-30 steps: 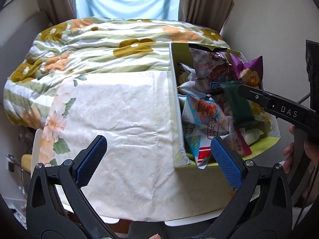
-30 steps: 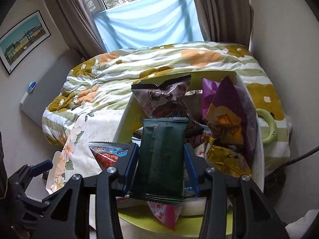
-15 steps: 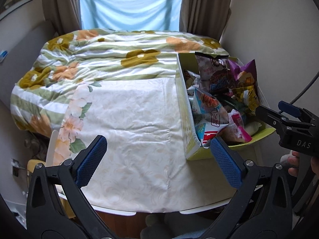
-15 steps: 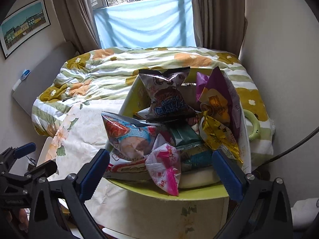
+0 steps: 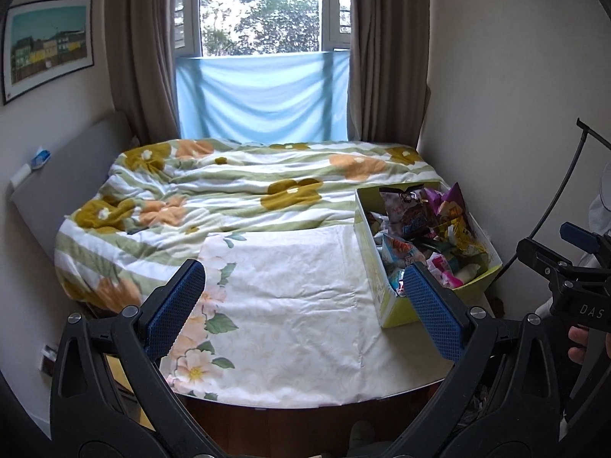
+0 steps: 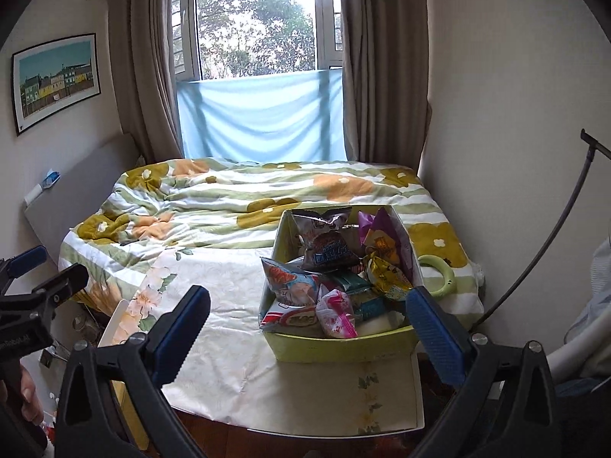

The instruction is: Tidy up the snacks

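Note:
A yellow-green box [image 6: 343,348] [image 5: 393,305] full of several snack packets stands at the right end of the cloth-covered table [image 6: 229,343]. A dark green packet [image 6: 349,280] lies among them, beside a pink packet [image 6: 336,313] and a purple packet [image 6: 382,234]. My right gripper [image 6: 307,305] hangs open and empty, back from the box and above its near wall. My left gripper [image 5: 301,290] is open and empty too, over the white cloth [image 5: 286,286] to the left of the box. Each gripper shows at the edge of the other's view.
Behind the table lies a bed with a flowered quilt [image 5: 248,191], under a window with a blue cloth. A wall runs close on the right. A green ring [image 6: 439,274] rests on the quilt beside the box. A black cable [image 6: 534,267] curves down at the right.
My right gripper opened and let the dark green packet drop into the box. Both grippers then drew back and rose, so the whole bed and window now show.

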{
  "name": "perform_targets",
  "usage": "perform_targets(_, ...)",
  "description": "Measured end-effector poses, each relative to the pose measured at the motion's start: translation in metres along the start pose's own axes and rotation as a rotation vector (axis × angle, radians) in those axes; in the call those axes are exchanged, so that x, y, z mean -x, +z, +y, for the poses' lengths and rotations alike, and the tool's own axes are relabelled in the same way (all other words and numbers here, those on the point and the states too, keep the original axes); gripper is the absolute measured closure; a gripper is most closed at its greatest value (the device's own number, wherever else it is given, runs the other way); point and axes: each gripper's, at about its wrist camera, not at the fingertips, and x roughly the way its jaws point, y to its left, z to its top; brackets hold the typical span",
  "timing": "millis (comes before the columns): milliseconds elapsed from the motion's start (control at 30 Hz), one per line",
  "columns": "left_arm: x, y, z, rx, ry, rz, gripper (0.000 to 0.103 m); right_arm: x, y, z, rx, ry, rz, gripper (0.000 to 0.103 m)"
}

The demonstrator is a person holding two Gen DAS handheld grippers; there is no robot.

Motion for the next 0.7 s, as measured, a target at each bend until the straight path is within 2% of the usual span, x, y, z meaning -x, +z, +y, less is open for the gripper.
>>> perform_targets(200,0.025,-0.012,0.013,0.006,0.002,-0.043,0.0,0.021,-0.009,0.012,0.01,-0.035,-0.03,0.001)
perform_targets(700,0.033,-0.019,0.014,-0.003,0.012,-0.05,0.0,0.03,-0.016,0.024,0.001,-0.026,-0.045,0.001)
